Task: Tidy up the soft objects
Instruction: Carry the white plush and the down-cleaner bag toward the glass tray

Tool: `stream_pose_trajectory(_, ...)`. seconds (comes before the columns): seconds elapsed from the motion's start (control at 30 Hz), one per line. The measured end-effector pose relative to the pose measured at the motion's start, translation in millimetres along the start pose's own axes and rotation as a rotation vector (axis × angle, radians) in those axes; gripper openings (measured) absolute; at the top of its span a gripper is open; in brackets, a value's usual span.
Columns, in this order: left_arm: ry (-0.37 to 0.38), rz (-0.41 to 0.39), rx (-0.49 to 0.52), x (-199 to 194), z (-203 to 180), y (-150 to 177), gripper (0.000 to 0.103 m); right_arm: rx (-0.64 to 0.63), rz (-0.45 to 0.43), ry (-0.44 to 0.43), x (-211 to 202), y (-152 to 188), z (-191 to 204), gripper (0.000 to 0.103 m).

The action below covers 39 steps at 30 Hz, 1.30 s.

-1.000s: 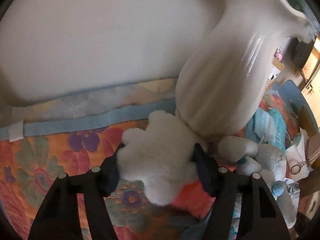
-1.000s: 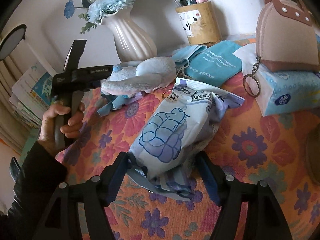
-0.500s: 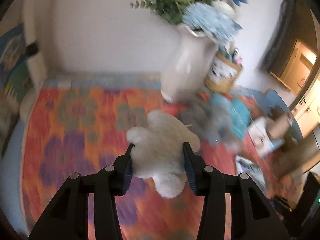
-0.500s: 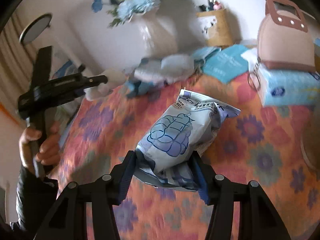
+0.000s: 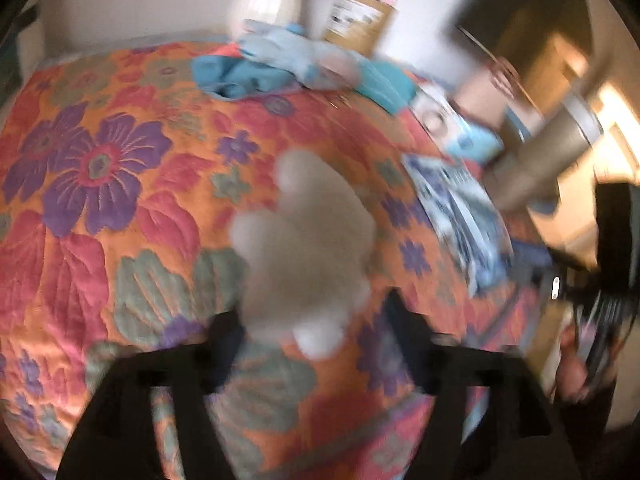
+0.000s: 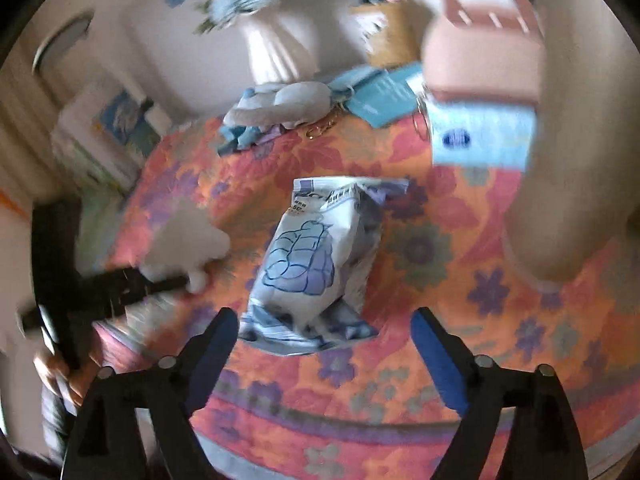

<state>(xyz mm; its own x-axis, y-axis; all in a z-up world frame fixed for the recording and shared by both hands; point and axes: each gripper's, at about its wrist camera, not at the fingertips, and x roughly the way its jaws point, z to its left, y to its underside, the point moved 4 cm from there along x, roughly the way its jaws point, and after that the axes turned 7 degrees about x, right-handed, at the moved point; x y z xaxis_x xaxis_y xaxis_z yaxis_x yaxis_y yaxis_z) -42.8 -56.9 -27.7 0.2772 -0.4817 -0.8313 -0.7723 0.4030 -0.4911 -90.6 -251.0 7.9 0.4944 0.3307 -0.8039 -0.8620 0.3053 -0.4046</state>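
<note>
A white plush toy (image 5: 304, 248) shows blurred over the flowered tablecloth (image 5: 100, 168), between the fingers of my left gripper (image 5: 316, 332). Its jaws are opening and the right pad stands clear of the toy. A white and blue printed soft pack (image 6: 312, 256) lies on the tablecloth (image 6: 440, 260). Its near end lies between the fingers of my right gripper (image 6: 324, 340), whose jaws are opening wide with both blue pads (image 6: 436, 356) off the pack. The right wrist view also shows the left gripper (image 6: 120, 284) with the plush (image 6: 184, 236) at its tip.
At the back stand a white vase (image 6: 276, 52) of flowers and a pen holder (image 5: 360, 24). In front lie a pale blue plush pile (image 6: 280, 100) and a teal pouch (image 6: 384, 92). A pink handbag (image 6: 480, 60) sits on a tissue pack (image 6: 480, 140) at the right. Books (image 6: 108, 128) stand at the left.
Both grippers have gone from shut to open. The left one carried the plush away from the vase to the middle of the cloth. The right one drew back from the pack.
</note>
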Motion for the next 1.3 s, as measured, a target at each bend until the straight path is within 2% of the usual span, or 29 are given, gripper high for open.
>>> stream_pose_trajectory(0.07,-0.018,0.017,0.048,-4.9,-6.9,7.3,0.087,0.098,0.015,-0.080,4.6,-1.8,-0.8,0.089)
stream_pose_trajectory(0.13,-0.081,0.000,0.070,-11.4,-5.8,9.8,0.087,0.150,0.019,-0.108,10.8,-3.0,5.2,0.089)
stream_pose_trajectory(0.2,-0.147,-0.023,0.043,-17.2,5.3,5.6,0.087,0.149,-0.006,-0.040,15.3,-5.0,13.8,0.089)
stream_pose_trajectory(0.23,-0.163,-0.032,0.022,-20.4,11.8,4.3,0.087,0.118,-0.023,0.035,18.4,-6.7,20.8,0.089)
stream_pose_trajectory(0.33,-0.117,-0.075,-0.022,-29.2,27.2,-5.7,0.087,0.036,-0.059,0.154,22.6,-10.1,39.3,0.089)
stream_pose_trajectory(0.37,-0.091,-0.081,-0.024,-29.4,29.1,-10.3,0.087,0.019,-0.070,0.168,23.0,-10.7,41.5,0.089)
stream_pose_trajectory(0.43,-0.060,-0.072,-0.010,-21.5,26.2,-19.9,0.090,-0.003,-0.092,0.212,26.2,-12.2,45.5,0.089)
stream_pose_trajectory(0.5,-0.081,-0.037,0.007,-5.5,21.0,-27.5,0.090,-0.014,-0.106,0.249,30.8,-13.7,44.9,0.089)
stream_pose_trajectory(0.6,-0.145,0.001,0.082,16.9,7.3,-33.7,0.089,-0.010,-0.092,0.271,38.3,-13.4,39.8,0.075)
stream_pose_trajectory(0.67,-0.192,0.010,0.118,25.5,1.0,-32.1,0.072,-0.008,-0.085,0.266,40.7,-12.1,36.5,0.059)
stream_pose_trajectory(0.73,-0.216,0.010,0.128,25.5,0.0,-28.5,0.063,-0.031,-0.106,0.282,38.5,-10.7,36.0,0.053)
stream_pose_trajectory(0.8,-0.211,-0.023,0.112,17.5,-0.9,-25.8,0.056,-0.046,-0.112,0.269,35.1,-8.2,36.4,0.048)
stream_pose_trajectory(1.0,-0.142,-0.108,0.063,-12.0,-12.7,-20.0,0.055,-0.027,-0.108,0.150,14.6,3.2,38.8,0.045)
stream_pose_trajectory(1.13,-0.111,-0.145,0.095,-27.1,-42.1,-20.3,0.055,-0.022,-0.107,0.132,-9.6,12.7,37.4,0.045)
stream_pose_trajectory(1.23,-0.059,-0.166,0.136,-35.8,-73.1,-24.1,0.055,-0.031,-0.080,0.107,-28.8,21.6,31.9,0.045)
stream_pose_trajectory(1.3,-0.035,-0.175,0.162,-38.1,-90.2,-27.8,0.055,-0.058,-0.077,0.122,-46.8,27.4,24.6,0.045)
